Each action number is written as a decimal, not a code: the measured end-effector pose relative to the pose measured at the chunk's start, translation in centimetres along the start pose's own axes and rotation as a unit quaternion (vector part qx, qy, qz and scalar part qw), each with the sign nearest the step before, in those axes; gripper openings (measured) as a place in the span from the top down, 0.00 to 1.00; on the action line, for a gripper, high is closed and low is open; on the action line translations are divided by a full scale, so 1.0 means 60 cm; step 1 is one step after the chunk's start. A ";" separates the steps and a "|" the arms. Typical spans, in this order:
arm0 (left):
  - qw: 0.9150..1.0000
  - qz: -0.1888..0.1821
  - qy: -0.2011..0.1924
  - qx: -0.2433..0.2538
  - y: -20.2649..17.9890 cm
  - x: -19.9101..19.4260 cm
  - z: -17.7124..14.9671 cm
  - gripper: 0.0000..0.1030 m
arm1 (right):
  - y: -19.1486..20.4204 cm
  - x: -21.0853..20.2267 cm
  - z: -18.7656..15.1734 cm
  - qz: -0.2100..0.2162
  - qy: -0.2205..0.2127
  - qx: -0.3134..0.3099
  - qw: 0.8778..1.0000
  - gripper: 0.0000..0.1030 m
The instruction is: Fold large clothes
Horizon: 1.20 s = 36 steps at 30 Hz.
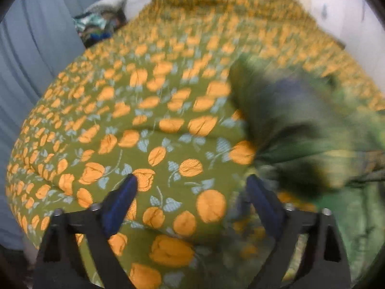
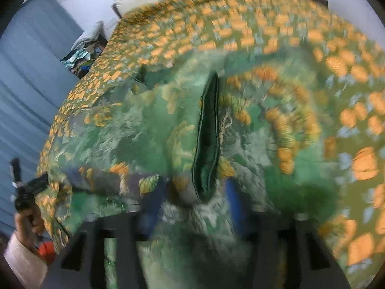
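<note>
A sheer green garment (image 1: 300,125) with a dark hem lies bunched and blurred on the right of the bed in the left wrist view. My left gripper (image 1: 192,183) is open and empty, its blue fingers (image 1: 120,202) wide apart just left of the cloth. In the right wrist view the same garment (image 2: 149,130) drapes over my right gripper (image 2: 192,192); a dark green folded edge (image 2: 207,139) hangs between the blue fingers (image 2: 233,207). The cloth covers the fingertips, so I cannot tell whether they pinch it. The left gripper (image 2: 26,187) shows at far left in a hand.
The bed (image 1: 144,110) has an olive cover with orange flowers. A pile of clothes (image 1: 98,24) sits at its far left corner, beside a blue curtain (image 1: 31,48). A white wall stands behind the bed. An orange object (image 2: 47,250) lies near the hand.
</note>
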<state>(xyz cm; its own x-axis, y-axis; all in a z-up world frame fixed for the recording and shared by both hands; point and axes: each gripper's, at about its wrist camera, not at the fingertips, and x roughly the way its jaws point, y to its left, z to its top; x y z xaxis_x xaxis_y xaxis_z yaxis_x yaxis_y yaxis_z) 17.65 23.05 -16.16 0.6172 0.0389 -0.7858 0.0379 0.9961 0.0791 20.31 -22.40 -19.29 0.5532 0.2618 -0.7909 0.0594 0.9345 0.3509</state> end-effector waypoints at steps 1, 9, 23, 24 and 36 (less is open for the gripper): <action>1.000 -0.012 -0.014 -0.001 -0.003 -0.018 0.004 0.05 | 0.008 -0.023 -0.007 -0.002 -0.015 -0.015 1.000 0.18; 0.987 -0.001 -0.062 0.148 -0.156 -0.050 0.001 0.03 | 0.059 -0.127 -0.042 0.007 -0.058 -0.059 0.997 0.17; 0.993 0.047 0.097 0.044 -0.113 0.175 0.028 0.05 | 0.110 -0.207 -0.042 0.047 -0.112 -0.048 0.991 0.17; 0.995 0.043 0.087 0.035 -0.106 0.167 0.028 0.03 | 0.113 -0.208 -0.043 0.046 -0.111 -0.053 0.991 0.17; 0.995 0.056 -0.079 0.037 -0.136 -0.132 0.025 0.00 | 0.133 -0.216 -0.106 -0.011 -0.109 -0.093 0.990 0.12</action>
<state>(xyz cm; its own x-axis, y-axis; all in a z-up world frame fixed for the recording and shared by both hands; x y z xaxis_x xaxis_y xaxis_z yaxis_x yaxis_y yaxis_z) 13.63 14.50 -9.65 0.7370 0.1296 -0.6634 0.0167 0.9777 0.2096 8.32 -16.84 -9.41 0.7213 0.2020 -0.6625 -0.0698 0.9728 0.2208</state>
